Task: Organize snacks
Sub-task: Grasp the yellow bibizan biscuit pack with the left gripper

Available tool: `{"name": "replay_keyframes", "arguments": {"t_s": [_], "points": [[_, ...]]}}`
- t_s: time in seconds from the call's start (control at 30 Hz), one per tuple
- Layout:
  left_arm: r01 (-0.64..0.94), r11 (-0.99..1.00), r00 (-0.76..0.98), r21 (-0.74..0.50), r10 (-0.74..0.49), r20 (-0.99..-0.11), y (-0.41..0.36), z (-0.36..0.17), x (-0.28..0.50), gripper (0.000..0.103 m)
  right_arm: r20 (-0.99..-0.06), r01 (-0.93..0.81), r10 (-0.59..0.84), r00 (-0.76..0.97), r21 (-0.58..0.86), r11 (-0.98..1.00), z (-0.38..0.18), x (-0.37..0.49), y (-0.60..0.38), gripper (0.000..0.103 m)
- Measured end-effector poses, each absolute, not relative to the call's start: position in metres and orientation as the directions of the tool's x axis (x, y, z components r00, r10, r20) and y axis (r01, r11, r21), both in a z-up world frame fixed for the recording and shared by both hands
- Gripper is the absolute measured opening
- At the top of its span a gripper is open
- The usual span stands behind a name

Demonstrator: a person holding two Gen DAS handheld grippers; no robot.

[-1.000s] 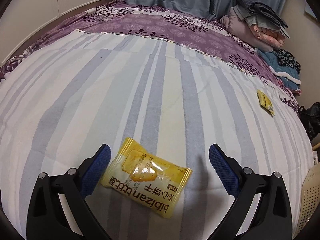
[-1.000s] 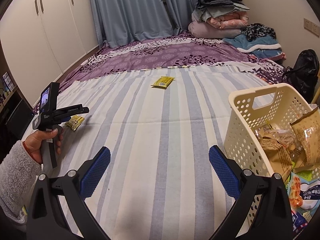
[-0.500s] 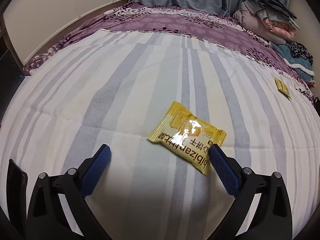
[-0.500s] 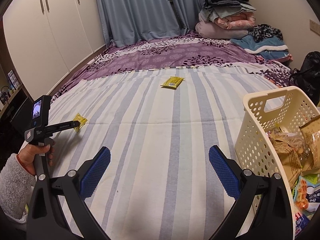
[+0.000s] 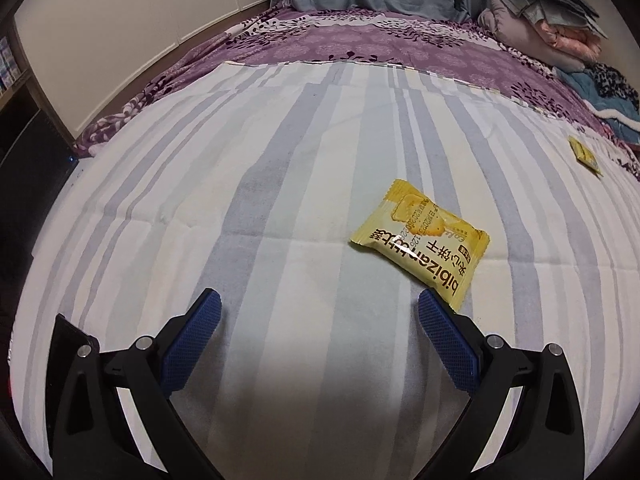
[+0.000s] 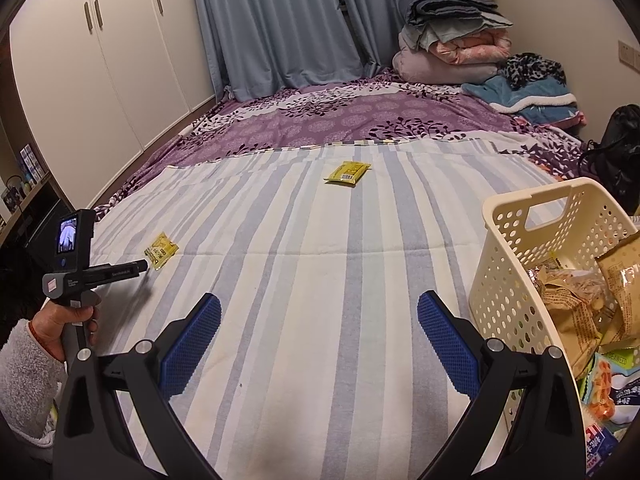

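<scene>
left gripper [image 5: 319, 312] wide, empty: shift right to straddle the packet [image 5: 425, 243], then close. right gripper [image 6: 319, 312] wide, idle.

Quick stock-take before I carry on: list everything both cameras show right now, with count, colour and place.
Near snack packet: 1, yellow, on the striped sheet, just ahead of the left tool's right finger.
Far snack packet: 1, yellow, near the sheet's far edge.
Basket: 1, cream, perforated, right side of the bed, holding brown and coloured snack bags.
Striped sheet: 1, white and grey-blue, over a purple floral bedspread.
Folded bedding: 1 pile, grey and pink, far right corner.
Curtains: blue-grey, behind the bed.
Wardrobe: cream doors, left wall.
Black bag: 1, far right.
Left tool: open, empty.
Right tool: open, empty.
</scene>
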State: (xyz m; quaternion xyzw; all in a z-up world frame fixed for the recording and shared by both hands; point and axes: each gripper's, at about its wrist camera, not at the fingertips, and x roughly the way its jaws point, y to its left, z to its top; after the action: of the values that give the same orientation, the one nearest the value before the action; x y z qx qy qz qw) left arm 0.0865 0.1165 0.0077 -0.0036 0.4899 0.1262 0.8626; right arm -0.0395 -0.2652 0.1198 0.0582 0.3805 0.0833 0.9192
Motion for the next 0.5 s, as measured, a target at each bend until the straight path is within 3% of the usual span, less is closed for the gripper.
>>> {"name": "replay_keyframes", "arguments": {"t_s": [0.2, 0.5], "points": [[-0.253, 0.952, 0.485, 0.171, 0.278, -0.829, 0.116, 0.006, 0.112, 0.1, -0.675, -0.111, 0.198, 0.711, 0.17, 0.979, 0.124, -0.044, -0.267, 0.098], [-0.254, 0.967, 0.557, 0.016, 0.16, -0.815, 0.11, 0.026, 0.136, 0.1, -0.692, -0.105, 0.196, 0.695, 0.173, 0.979, 0.117, -0.039, -0.266, 0.098]]}}
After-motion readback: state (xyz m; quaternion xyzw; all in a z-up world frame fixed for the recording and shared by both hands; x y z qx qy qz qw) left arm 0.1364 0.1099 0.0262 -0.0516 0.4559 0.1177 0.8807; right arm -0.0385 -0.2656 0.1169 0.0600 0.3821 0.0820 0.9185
